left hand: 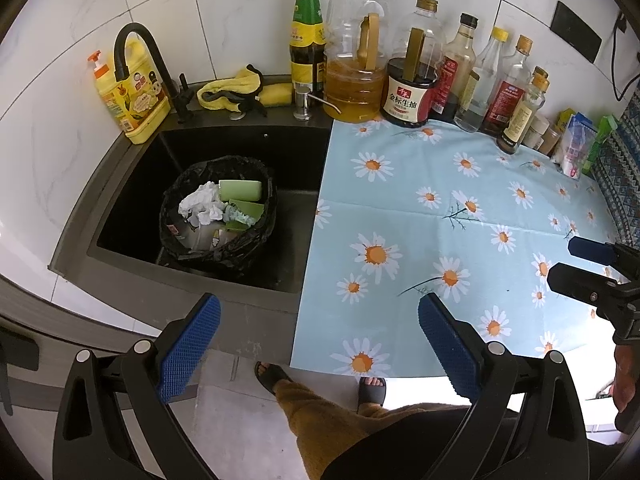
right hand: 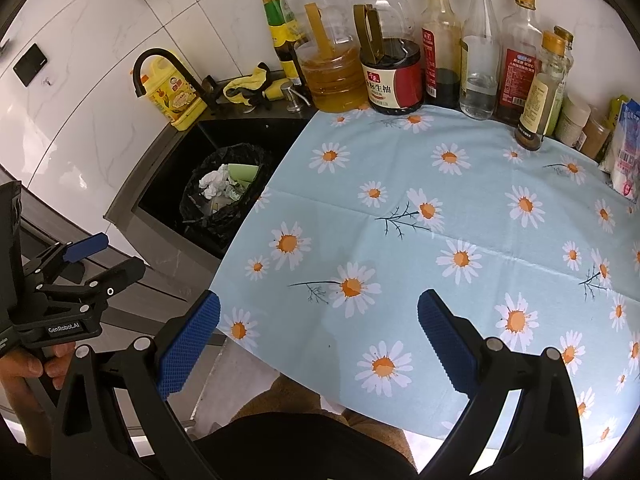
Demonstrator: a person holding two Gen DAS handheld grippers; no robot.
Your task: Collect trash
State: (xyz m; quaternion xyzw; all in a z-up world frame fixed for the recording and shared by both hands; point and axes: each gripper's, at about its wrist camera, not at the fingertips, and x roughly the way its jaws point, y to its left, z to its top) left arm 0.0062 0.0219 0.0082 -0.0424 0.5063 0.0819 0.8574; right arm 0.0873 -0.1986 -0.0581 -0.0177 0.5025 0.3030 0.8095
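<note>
White marble-look wall tiles [left hand: 224,12] with grey grout lines behind the counter. Black sink [left hand: 132,204] sunk into a dark grey surround, black curved faucet [left hand: 138,46] at its back. Pale blue daisy-print tablecloth [left hand: 432,216] over the counter, creased in a cross. Black wall switch plate [left hand: 576,32] upper right; another black plate [right hand: 30,64] in the right wrist view. Grey tiled floor [left hand: 224,412] below. Soft, even light, glare on tiles.

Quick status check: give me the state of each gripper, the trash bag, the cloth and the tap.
left gripper: open, empty
right gripper: open, empty
trash bag: open, in the sink, holding paper and green packaging
daisy cloth: flat, no trash on it
tap: no water visible
</note>
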